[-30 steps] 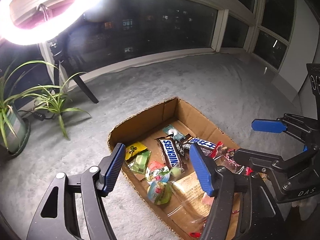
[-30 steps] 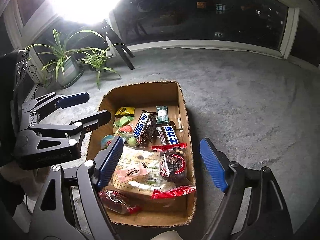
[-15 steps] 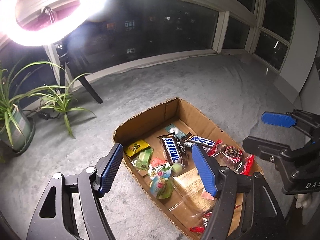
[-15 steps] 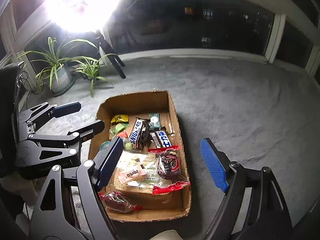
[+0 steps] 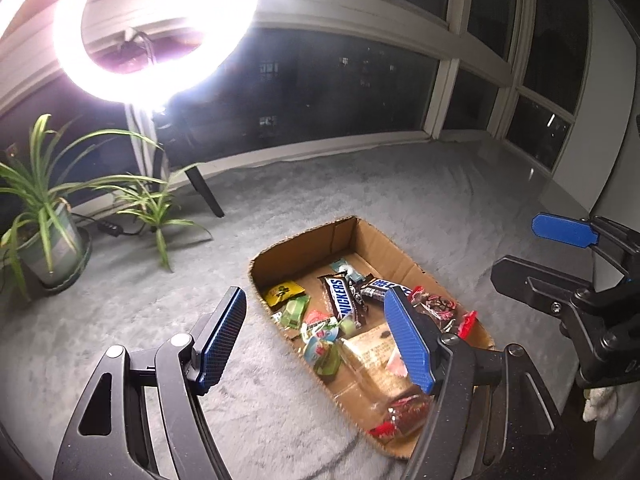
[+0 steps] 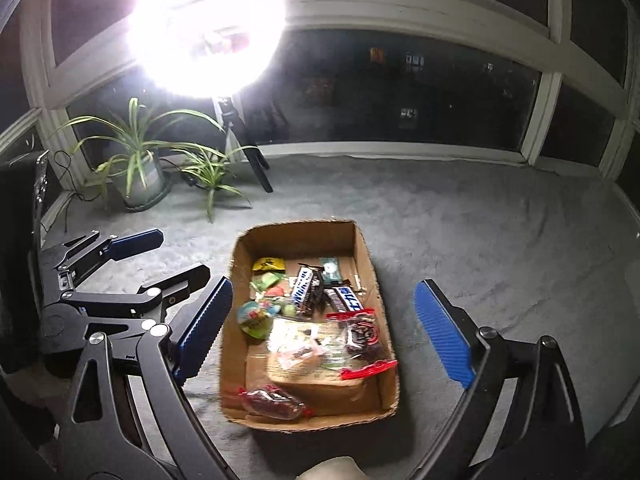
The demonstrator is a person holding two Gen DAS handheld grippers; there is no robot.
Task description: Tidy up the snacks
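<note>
Grey carpet (image 6: pixel 480 220) fills the floor under dark windows, with a blazing ring light (image 6: pixel 208 24) at upper left and a potted spider plant (image 6: pixel 140 168) below it.

Reading the right wrist view from the left edge: my left gripper (image 6: pixel 168 256) hangs at centre left, jaws spread wide, nothing between them, clear of the carton. To its right, at centre frame, lies the open brown cardboard box (image 6: pixel 296 236) of snacks, its long axis running away from me toward the windows. Inside it, a yellow packet (image 6: pixel 269 265) sits at the far left corner, a brown Snickers bar (image 6: pixel 306 290) lies lengthwise mid-box, a clear red-sealed zip bag (image 6: pixel 362 338) rests toward the right wall, and a red-wrapped pouch (image 6: pixel 272 400) lies at the near end.

My right gripper (image 6: pixel 320 330) straddles the box from above, one blue pad left of the carton and the other right of it, jaws wide and empty, touching nothing.

In the left wrist view the left gripper (image 5: pixel 316 340) frames the box's (image 5: pixel 304 240) left wall. I judge the right gripper nearer the near-end snacks; the Snickers bar (image 5: pixel 340 300) would suit the left.
</note>
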